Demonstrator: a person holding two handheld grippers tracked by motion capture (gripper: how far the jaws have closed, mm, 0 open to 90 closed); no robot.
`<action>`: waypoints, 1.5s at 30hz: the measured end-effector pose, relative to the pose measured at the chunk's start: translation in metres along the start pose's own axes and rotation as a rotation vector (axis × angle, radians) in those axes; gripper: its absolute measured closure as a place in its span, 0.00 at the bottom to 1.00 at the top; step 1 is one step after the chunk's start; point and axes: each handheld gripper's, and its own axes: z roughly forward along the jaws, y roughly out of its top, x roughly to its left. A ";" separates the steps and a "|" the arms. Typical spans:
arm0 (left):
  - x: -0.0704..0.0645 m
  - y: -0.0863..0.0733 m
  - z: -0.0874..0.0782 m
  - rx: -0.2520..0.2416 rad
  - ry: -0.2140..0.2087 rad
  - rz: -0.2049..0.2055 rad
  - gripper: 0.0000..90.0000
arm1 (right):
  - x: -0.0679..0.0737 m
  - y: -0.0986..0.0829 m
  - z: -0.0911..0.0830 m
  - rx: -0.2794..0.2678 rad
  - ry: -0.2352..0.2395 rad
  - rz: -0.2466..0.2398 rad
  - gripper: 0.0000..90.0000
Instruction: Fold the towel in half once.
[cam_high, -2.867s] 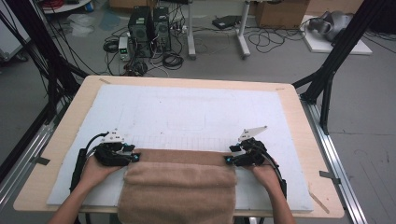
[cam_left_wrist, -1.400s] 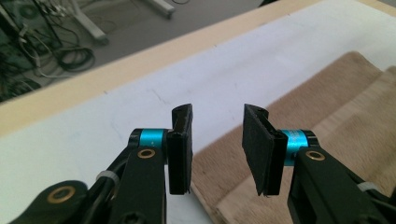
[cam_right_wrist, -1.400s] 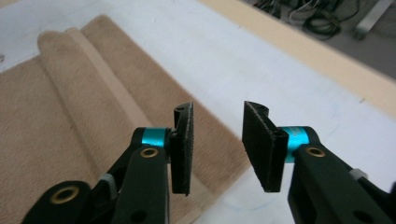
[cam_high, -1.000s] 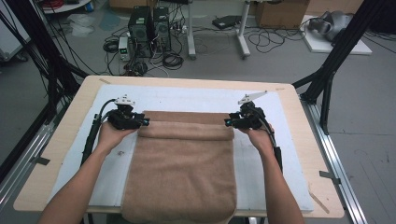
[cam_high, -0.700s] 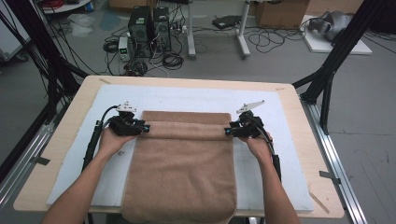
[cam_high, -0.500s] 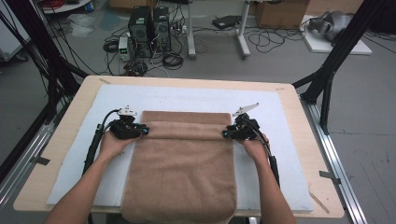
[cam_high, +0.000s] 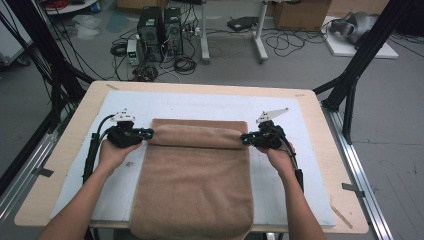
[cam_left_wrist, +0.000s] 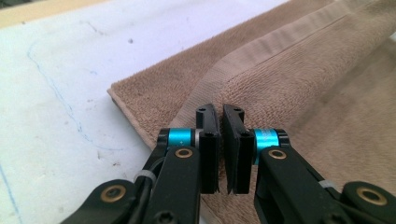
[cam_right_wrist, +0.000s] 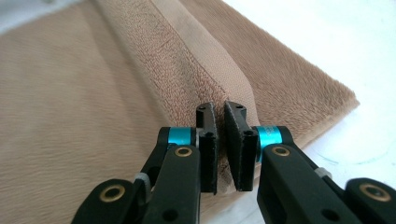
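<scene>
A brown towel lies on the white mat, its near end hanging over the table's front edge. Its far edge is folded back into a low roll. My left gripper is shut on the roll's left end, and my right gripper is shut on its right end. In the left gripper view the jaws pinch the hemmed corner of the towel. The right gripper view shows the jaws closed on the hem of the towel, with cloth between them.
The mat covers most of the wooden table, with bare mat beyond the towel and on both sides. Black frame posts stand at the table's far corners. Computer towers and cables lie on the floor beyond.
Both grippers carried the towel's edge from the near side to the far part of the mat, then drew back slightly toward me, folding the far edge over into a roll.
</scene>
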 end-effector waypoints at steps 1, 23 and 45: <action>-0.002 0.000 -0.003 -0.011 0.000 0.003 0.94 | 0.003 0.001 -0.004 -0.007 0.013 -0.006 0.93; -0.091 -0.066 -0.107 -0.077 -0.120 0.123 0.77 | 0.111 -0.042 -0.073 -0.117 0.193 -0.187 0.83; -0.013 -0.029 0.003 0.023 0.113 -0.015 0.55 | -0.003 -0.032 0.021 0.046 -0.115 0.039 0.41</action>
